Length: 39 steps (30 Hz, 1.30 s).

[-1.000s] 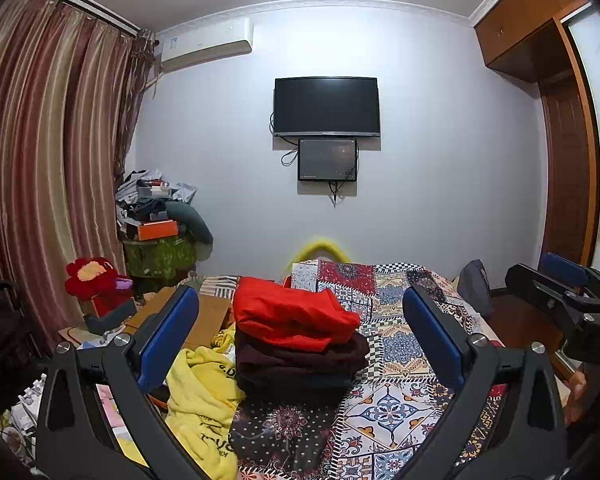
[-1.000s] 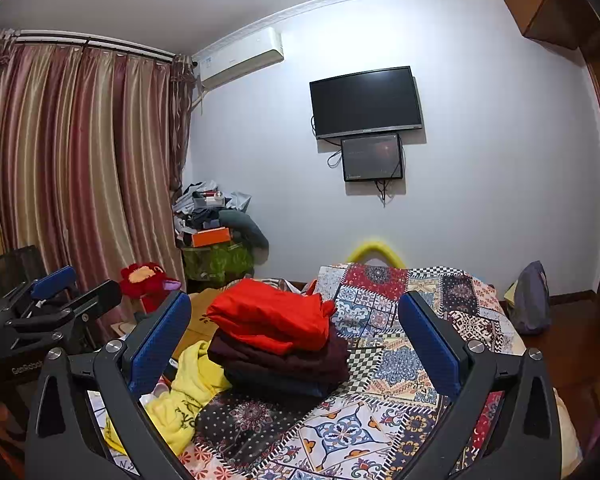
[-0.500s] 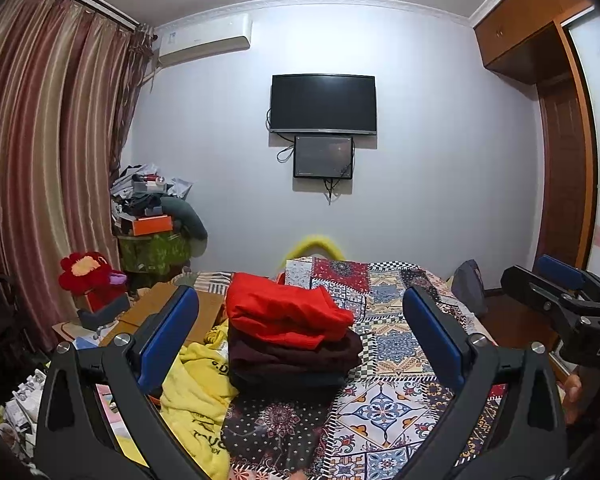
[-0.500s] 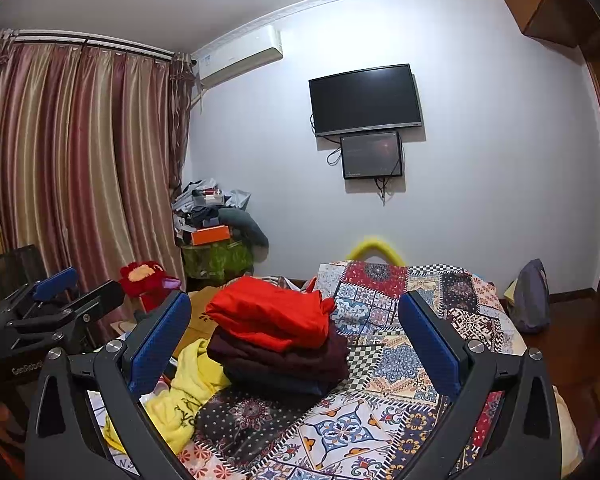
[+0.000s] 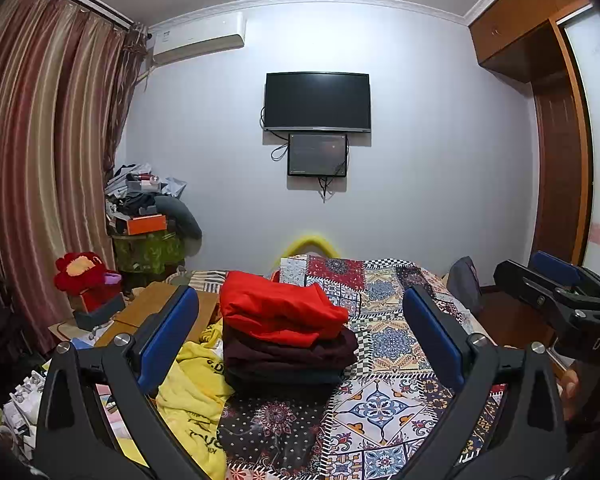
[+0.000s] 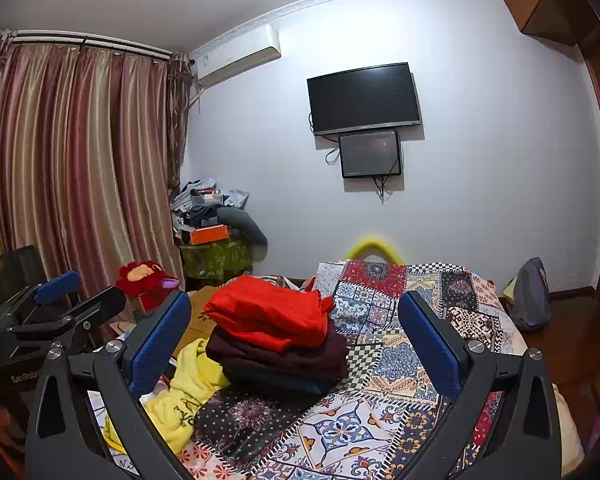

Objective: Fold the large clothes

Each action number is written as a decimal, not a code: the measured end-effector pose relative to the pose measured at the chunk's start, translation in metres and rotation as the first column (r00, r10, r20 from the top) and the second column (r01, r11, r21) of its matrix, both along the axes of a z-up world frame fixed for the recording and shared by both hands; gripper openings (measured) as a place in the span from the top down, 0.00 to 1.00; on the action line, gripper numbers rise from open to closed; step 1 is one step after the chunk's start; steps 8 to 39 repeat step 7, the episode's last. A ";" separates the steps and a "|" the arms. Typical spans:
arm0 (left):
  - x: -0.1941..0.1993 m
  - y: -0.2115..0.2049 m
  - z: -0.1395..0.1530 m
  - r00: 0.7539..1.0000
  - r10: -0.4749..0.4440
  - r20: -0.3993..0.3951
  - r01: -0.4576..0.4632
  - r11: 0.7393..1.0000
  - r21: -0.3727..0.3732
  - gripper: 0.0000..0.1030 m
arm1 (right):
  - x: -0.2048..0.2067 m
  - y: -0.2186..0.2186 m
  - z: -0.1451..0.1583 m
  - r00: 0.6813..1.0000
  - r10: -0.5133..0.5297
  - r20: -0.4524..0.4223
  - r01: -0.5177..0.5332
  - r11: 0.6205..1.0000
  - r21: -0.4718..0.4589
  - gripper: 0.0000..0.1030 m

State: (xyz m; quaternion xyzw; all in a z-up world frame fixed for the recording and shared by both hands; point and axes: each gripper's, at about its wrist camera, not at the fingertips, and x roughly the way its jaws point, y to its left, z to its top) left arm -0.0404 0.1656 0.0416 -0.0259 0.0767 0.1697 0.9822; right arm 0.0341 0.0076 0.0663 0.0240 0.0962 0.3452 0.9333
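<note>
A stack of folded clothes [image 5: 288, 344] sits on the patchwork bedspread [image 5: 384, 396], with a red garment [image 5: 276, 312] on top of maroon and dark ones; the right wrist view shows the same stack [image 6: 276, 344]. A crumpled yellow garment [image 5: 192, 404] lies loose to the stack's left, seen again as the yellow garment [image 6: 184, 396]. My left gripper [image 5: 300, 336] is open and held above the bed, short of the stack, holding nothing. My right gripper [image 6: 296, 340] is open too, empty, at a similar height. Each gripper appears at the edge of the other's view.
A cardboard box [image 5: 148, 308] and a red plush toy [image 5: 84, 272] stand left of the bed, with a cluttered pile [image 5: 148, 216] by the curtains [image 5: 40, 160]. A TV [image 5: 318, 102] hangs on the far wall. A wardrobe [image 5: 556, 160] and grey bag [image 5: 464, 284] are right.
Both views have drifted slightly; the stack sits a little lower and more to the left in the left wrist view. Both grippers stay open and empty, and the clothes have not moved.
</note>
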 end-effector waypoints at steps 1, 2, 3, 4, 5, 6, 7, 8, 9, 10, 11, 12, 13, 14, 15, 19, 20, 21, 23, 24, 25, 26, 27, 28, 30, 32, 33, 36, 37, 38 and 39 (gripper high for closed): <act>0.000 0.000 0.000 1.000 -0.001 0.000 0.001 1.000 -0.001 0.01 | 0.000 0.000 0.000 1.000 0.000 0.000 0.000 1.000 0.000 0.00; 0.000 0.000 -0.001 1.000 0.000 0.000 0.000 1.000 -0.001 0.01 | 0.000 0.000 0.000 1.000 0.000 0.000 0.000 1.000 0.001 0.00; 0.000 -0.001 -0.001 1.000 0.000 0.001 0.000 1.000 0.000 0.01 | 0.000 0.000 0.000 1.000 0.001 0.000 -0.001 1.000 0.001 0.00; 0.000 -0.001 -0.001 1.000 0.000 0.001 0.000 1.000 0.002 0.01 | 0.000 0.000 0.000 1.000 0.001 -0.002 -0.001 1.000 0.001 0.00; 0.000 -0.001 -0.001 1.000 0.001 0.001 -0.001 1.000 0.002 0.01 | 0.001 0.001 -0.001 1.000 0.000 -0.004 0.000 1.000 0.000 0.00; 0.000 -0.001 -0.002 1.000 0.002 0.000 -0.002 1.000 0.001 0.01 | 0.001 0.002 0.000 1.000 0.000 -0.005 0.000 1.000 0.000 0.00; 0.000 0.000 -0.002 1.000 0.002 -0.001 -0.002 1.000 0.001 0.01 | 0.001 0.003 0.000 1.000 -0.001 -0.005 0.001 1.000 -0.001 0.00; 0.000 0.000 -0.002 1.000 0.002 -0.001 -0.002 1.000 0.001 0.01 | 0.001 0.003 0.000 1.000 -0.001 -0.005 0.001 1.000 -0.001 0.00; 0.000 0.000 -0.002 1.000 0.002 -0.001 -0.002 1.000 0.001 0.01 | 0.001 0.003 0.000 1.000 -0.001 -0.005 0.001 1.000 -0.001 0.00; 0.000 0.000 -0.002 1.000 0.002 -0.001 -0.002 1.000 0.001 0.01 | 0.001 0.003 0.000 1.000 -0.001 -0.005 0.001 1.000 -0.001 0.00; 0.000 0.000 -0.002 1.000 0.002 -0.001 -0.002 1.000 0.001 0.01 | 0.001 0.003 0.000 1.000 -0.001 -0.005 0.001 1.000 -0.001 0.00; 0.000 0.000 -0.002 1.000 0.002 -0.001 -0.002 1.000 0.001 0.01 | 0.001 0.003 0.000 1.000 -0.001 -0.005 0.001 1.000 -0.001 0.00; 0.000 0.000 -0.002 1.000 0.002 -0.001 -0.002 1.000 0.001 0.01 | 0.001 0.003 0.000 1.000 -0.001 -0.005 0.001 1.000 -0.001 0.00; 0.000 0.000 -0.002 1.000 0.002 -0.001 -0.002 1.000 0.001 0.01 | 0.001 0.003 0.000 1.000 -0.001 -0.005 0.001 1.000 -0.001 0.00; 0.000 0.000 -0.002 1.000 0.002 -0.001 -0.002 1.000 0.001 0.01 | 0.001 0.003 0.000 1.000 -0.001 -0.005 0.001 1.000 -0.001 0.00; 0.000 0.000 -0.002 1.000 0.002 -0.001 -0.002 1.000 0.001 0.01 | 0.001 0.003 0.000 1.000 -0.001 -0.005 0.001 1.000 -0.001 0.00; 0.000 0.000 -0.002 1.000 0.002 -0.001 -0.002 1.000 0.001 0.01 | 0.001 0.003 0.000 1.000 -0.001 -0.005 0.001 1.000 -0.001 0.00; 0.000 0.000 -0.002 1.000 0.002 -0.001 -0.002 1.000 0.001 0.01 | 0.001 0.003 0.000 1.000 -0.001 -0.005 0.001 1.000 -0.001 0.00; 0.000 0.000 -0.002 1.000 0.002 -0.001 -0.002 1.000 0.001 0.01 | 0.001 0.003 0.000 1.000 -0.001 -0.005 0.001 1.000 -0.001 0.00; 0.000 0.000 -0.002 1.000 0.002 -0.001 -0.002 1.000 0.001 0.01 | 0.001 0.003 0.000 1.000 -0.001 -0.005 0.001 1.000 -0.001 0.00; 0.000 0.000 -0.002 1.000 0.002 -0.001 -0.002 1.000 0.001 0.01 | 0.001 0.003 0.000 1.000 -0.001 -0.005 0.001 1.000 -0.001 0.00; 0.000 0.000 -0.002 1.000 0.002 -0.001 -0.002 1.000 0.001 0.01 | 0.001 0.003 0.000 1.000 -0.001 -0.005 0.001 1.000 -0.001 0.00; 0.000 0.000 -0.002 1.000 0.002 -0.001 -0.002 1.000 0.001 0.01 | 0.001 0.003 0.000 1.000 -0.001 -0.005 0.001 1.000 -0.001 0.00; 0.000 0.000 -0.002 1.000 0.002 -0.001 -0.002 1.000 0.001 0.01 | 0.001 0.003 0.000 1.000 -0.001 -0.005 0.001 1.000 -0.001 0.00; 0.000 0.000 -0.002 1.000 0.002 -0.001 -0.002 1.000 0.001 0.01 | 0.001 0.003 0.000 1.000 -0.001 -0.005 0.001 1.000 -0.001 0.00; 0.000 0.000 -0.002 1.000 0.002 -0.001 -0.002 1.000 0.001 0.01 | 0.001 0.003 0.000 1.000 -0.001 -0.005 0.001 1.000 -0.001 0.00; 0.000 0.000 -0.002 1.000 0.002 -0.001 -0.002 1.000 0.001 0.01 | 0.001 0.003 0.000 1.000 -0.001 -0.005 0.001 1.000 -0.001 0.00; 0.000 0.000 -0.002 1.000 0.002 -0.001 -0.002 1.000 0.001 0.01 | 0.001 0.003 0.000 1.000 -0.001 -0.005 0.001 1.000 -0.001 0.00; 0.000 0.000 -0.002 1.000 0.002 -0.001 -0.002 1.000 0.001 0.01 | 0.001 0.003 0.000 1.000 -0.001 -0.005 0.001 1.000 -0.001 0.00; 0.000 0.000 -0.002 1.000 0.002 -0.001 -0.002 1.000 0.001 0.01 | 0.001 0.003 0.000 1.000 -0.001 -0.005 0.001 1.000 -0.001 0.00; 0.000 0.000 -0.002 1.000 0.002 -0.001 -0.002 1.000 0.001 0.01 | 0.001 0.003 0.000 1.000 -0.001 -0.005 0.001 1.000 -0.001 0.00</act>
